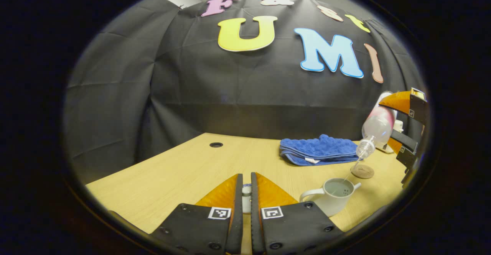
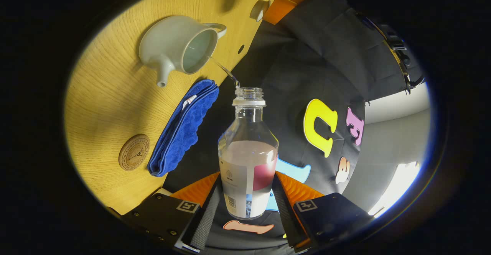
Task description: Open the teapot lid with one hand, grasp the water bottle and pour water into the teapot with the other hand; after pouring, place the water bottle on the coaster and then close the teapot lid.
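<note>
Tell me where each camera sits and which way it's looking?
Left gripper view: rides the left tongs, held low over the table, facing the wall; its fingers pinch the lid.
Right gripper view: rides the right tongs, tipped sideways, looking along the water bottle it squeezes.
Both see the teapot, blue cloth, coaster and pouring water.

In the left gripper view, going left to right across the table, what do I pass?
Hole in the tabletop → left claw holding the teapot lid → blue cloth → teapot → coaster → tilted water bottle in the right claw.
</note>
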The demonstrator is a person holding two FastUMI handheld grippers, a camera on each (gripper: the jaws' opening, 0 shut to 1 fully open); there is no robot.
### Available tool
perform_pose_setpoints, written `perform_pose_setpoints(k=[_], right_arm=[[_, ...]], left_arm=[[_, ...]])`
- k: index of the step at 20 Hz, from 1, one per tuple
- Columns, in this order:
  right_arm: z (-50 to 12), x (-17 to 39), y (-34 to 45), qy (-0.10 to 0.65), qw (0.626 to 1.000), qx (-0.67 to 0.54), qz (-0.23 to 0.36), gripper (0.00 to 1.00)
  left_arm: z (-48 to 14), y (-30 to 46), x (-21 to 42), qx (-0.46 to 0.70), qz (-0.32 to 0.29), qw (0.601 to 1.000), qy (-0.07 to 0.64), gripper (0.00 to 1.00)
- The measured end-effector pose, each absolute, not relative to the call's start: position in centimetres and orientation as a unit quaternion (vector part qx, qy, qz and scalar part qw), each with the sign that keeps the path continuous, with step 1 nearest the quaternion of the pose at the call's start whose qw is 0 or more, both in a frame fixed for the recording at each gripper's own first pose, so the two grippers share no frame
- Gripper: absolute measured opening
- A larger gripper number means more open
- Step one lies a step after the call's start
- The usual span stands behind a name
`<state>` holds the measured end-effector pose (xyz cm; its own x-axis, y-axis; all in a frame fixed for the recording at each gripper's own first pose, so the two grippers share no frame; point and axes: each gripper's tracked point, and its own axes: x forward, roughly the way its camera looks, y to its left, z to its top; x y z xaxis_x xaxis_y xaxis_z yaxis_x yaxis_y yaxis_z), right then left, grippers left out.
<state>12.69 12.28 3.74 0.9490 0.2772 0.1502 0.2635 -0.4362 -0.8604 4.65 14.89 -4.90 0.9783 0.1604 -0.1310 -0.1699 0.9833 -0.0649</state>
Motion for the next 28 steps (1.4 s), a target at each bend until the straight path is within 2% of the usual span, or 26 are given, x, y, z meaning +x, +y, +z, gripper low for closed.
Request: perform_pose_setpoints(k=[16, 28], right_arm=[[6.2, 13.6, 12.6, -0.187, 0.464, -0.866, 0.001, 0.76], [6.4, 13.0, 13.6, -0.215, 0.415, -0.884, -0.005, 0.76]], left_arm=[[-5.2, 14.8, 4.7, -0.035, 0.082, 0.993, 0.074, 0.15], [-5.3, 14.8, 4.7, -0.033, 0.084, 0.993, 0.078, 0.16]])
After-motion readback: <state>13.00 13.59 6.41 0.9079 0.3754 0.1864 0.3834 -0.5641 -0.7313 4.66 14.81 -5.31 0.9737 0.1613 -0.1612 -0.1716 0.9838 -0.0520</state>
